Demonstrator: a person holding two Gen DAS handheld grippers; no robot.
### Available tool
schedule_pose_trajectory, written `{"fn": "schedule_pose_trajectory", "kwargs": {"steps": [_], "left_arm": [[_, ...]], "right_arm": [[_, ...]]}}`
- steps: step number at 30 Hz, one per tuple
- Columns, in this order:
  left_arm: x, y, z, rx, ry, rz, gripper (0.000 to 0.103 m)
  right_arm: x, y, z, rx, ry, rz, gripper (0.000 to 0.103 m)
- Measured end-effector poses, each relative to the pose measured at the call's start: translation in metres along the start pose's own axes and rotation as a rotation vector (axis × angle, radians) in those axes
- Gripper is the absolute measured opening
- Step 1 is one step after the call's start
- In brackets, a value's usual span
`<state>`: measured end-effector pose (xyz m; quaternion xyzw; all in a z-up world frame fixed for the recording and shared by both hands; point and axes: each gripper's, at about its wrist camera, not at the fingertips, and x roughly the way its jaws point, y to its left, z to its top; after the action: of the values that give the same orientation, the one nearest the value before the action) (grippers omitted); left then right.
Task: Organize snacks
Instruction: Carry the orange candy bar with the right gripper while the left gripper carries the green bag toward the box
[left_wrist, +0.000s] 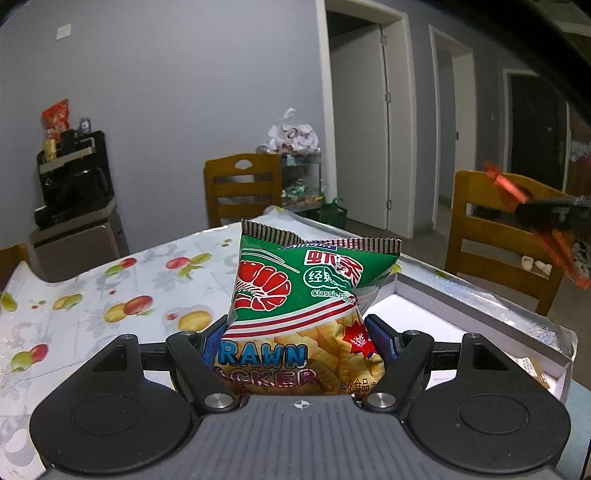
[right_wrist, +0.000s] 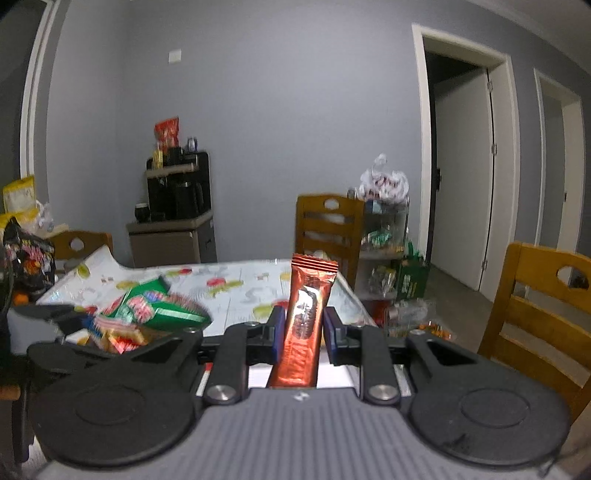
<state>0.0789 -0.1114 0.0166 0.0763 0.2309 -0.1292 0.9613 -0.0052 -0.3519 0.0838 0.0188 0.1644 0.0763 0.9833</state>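
Left gripper (left_wrist: 297, 332): fingers clamped on a prawn cracker bag (left_wrist: 310, 295), which stands upright between the two blue pads (left_wrist: 380, 338); its lower half is pinched at both sides and its green, crimped top rises clear beyond the fingertips. The wide stance of the fingers suits a puffed, air-filled pack that would crush under a tighter squeeze. Below and beyond the fingers lies the counter (left_wrist: 110, 295) with its fruit-print cloth. To the right of the fingers, an open white box (left_wrist: 480, 328) sits at the counter's near corner, seemingly the place meant for sorted snacks, judging by the task. Right gripper (right_wrist: 300, 328): fingers drawn close together on a slim red-orange wafer bar (right_wrist: 306, 314), gripped at mid-length and held upright, its crimped end pointing up past the fingertips and its lower end reaching back toward the camera. A narrow pinch fits so thin and stiff a wrapper. Left of these fingers, blurred, the left gripper and its bag appear over a scatter of further packets (right_wrist: 122, 336). Both items are carried in the air above the counter, neither set down; likely each awaits placing in the box.
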Motion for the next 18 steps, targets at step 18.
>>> {"fn": "schedule_pose_trajectory", "kwargs": {"steps": [18], "left_arm": [[0.079,-0.033,-0.001,0.045,0.097,-0.090,0.075]], "right_arm": [[0.118,-0.037,-0.057,0.239,0.263,0.021,0.021]]}}
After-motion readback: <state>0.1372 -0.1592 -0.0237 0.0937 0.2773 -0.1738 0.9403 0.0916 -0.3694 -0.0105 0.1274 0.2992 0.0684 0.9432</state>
